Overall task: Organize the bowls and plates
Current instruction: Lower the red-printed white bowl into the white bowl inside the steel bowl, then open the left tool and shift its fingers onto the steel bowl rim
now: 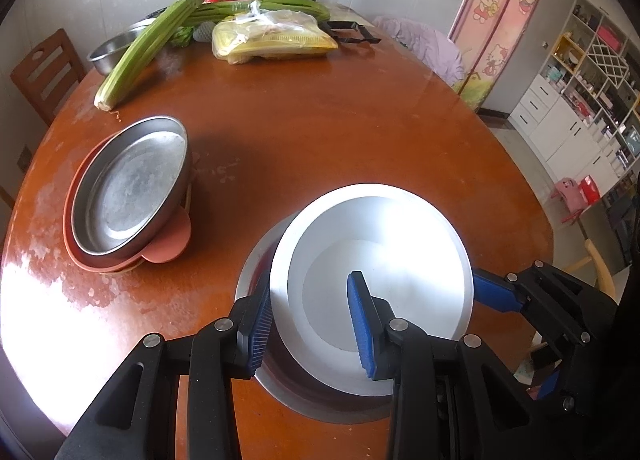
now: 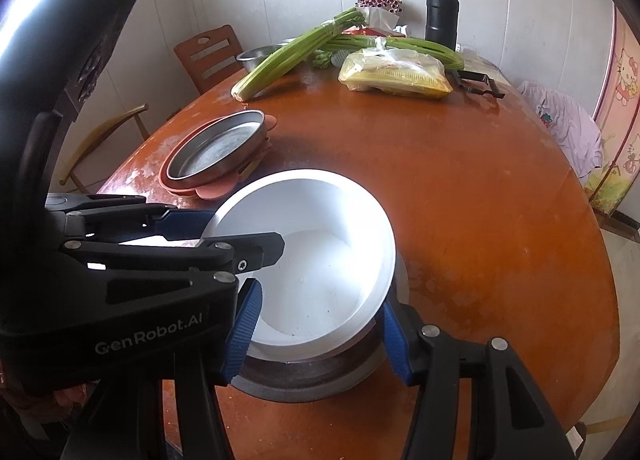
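Left gripper (image 1: 312,324) is pinching the near-left rim of the white bowl (image 1: 384,272), one finger outside, one inside. Right gripper (image 2: 320,336) is straddling the same bowl's near side, fingers spread wide around it, contact unclear. The bowl is sitting tilted inside a steel bowl (image 1: 256,272) near the table's (image 1: 340,120) near edge. It's looking rigid, glossy, probably slippery and chippable; rim pinches on opposite sides seem the best hold. Further left, near the left edge, a steel plate (image 1: 132,188) is lying on a pink plate (image 1: 170,244). Celery (image 1: 160,32) and a bag (image 1: 272,40) are lying at the far edge.
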